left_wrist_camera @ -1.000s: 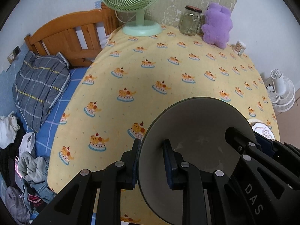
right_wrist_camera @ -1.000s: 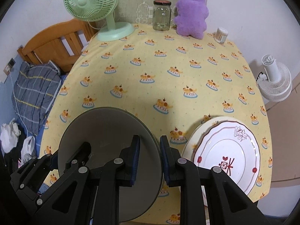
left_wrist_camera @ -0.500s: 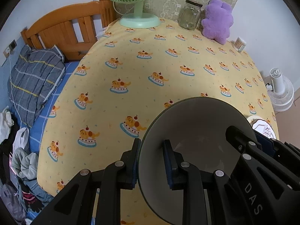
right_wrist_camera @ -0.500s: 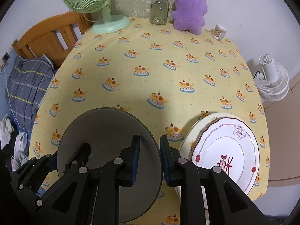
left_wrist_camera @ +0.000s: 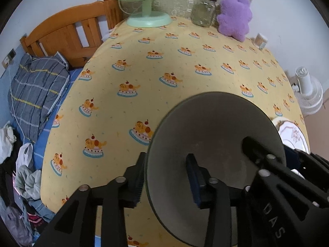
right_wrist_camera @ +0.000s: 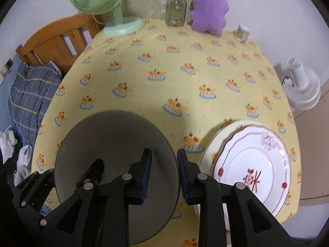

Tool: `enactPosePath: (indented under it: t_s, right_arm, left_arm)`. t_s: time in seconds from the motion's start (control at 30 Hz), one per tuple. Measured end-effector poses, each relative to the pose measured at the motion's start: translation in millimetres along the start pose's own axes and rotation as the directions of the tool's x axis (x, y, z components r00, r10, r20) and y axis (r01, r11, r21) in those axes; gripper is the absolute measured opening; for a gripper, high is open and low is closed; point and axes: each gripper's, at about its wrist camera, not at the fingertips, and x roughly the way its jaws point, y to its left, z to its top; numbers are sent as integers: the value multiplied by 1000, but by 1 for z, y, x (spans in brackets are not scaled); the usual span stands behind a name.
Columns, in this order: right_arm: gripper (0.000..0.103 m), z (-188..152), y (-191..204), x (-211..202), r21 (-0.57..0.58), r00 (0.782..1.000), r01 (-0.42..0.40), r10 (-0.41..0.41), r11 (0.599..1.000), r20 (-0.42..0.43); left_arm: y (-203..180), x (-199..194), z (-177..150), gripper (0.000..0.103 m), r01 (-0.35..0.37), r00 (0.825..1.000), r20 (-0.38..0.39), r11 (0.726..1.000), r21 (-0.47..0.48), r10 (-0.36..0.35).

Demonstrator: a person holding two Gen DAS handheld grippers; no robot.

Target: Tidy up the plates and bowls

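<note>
A dark grey bowl (left_wrist_camera: 213,144) is held above the yellow tablecloth by both grippers. My left gripper (left_wrist_camera: 166,181) is shut on its left rim, one finger inside and one outside. My right gripper (right_wrist_camera: 163,175) is shut on its right rim; the bowl (right_wrist_camera: 111,150) fills the lower left of the right wrist view. To its right, a white plate with red flower trim (right_wrist_camera: 253,170) lies on a larger cream plate (right_wrist_camera: 213,142) near the table's front right edge. A sliver of those plates (left_wrist_camera: 292,131) shows in the left wrist view.
At the table's far edge stand a green fan (right_wrist_camera: 115,20), a glass jar (right_wrist_camera: 175,10), a purple plush toy (right_wrist_camera: 208,12) and a small cotton-swab cup (right_wrist_camera: 242,33). A wooden bed with a checked pillow (left_wrist_camera: 35,88) lies left. A white floor fan (right_wrist_camera: 302,86) stands right.
Both grippers with the bowl have moved forward over the table and a little higher. The plates have stayed in place.
</note>
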Motion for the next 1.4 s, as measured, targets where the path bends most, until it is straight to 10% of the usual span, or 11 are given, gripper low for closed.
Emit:
enactPosePath:
  t_s: [0.23, 0.47, 1.1, 1.4]
  right_arm:
    - [59, -5, -15, -5, 51, 999, -46, 46, 998, -7]
    - [73, -2, -35, -21, 86, 995, -101, 98, 991, 34]
    - [73, -1, -54, 21, 129, 951, -294, 303, 947, -57]
    - [43, -9, -36, 37, 201, 954, -263, 286, 944, -95]
  left_arm:
    - [0, -12, 0, 73, 20, 1000, 12, 1000, 5, -20]
    - [0, -23, 3, 78, 48, 999, 26, 998, -30, -48]
    - [4, -6, 1, 78, -77, 996, -40, 994, -80, 74]
    - [5, 10, 6, 77, 6, 998, -69, 999, 50, -3]
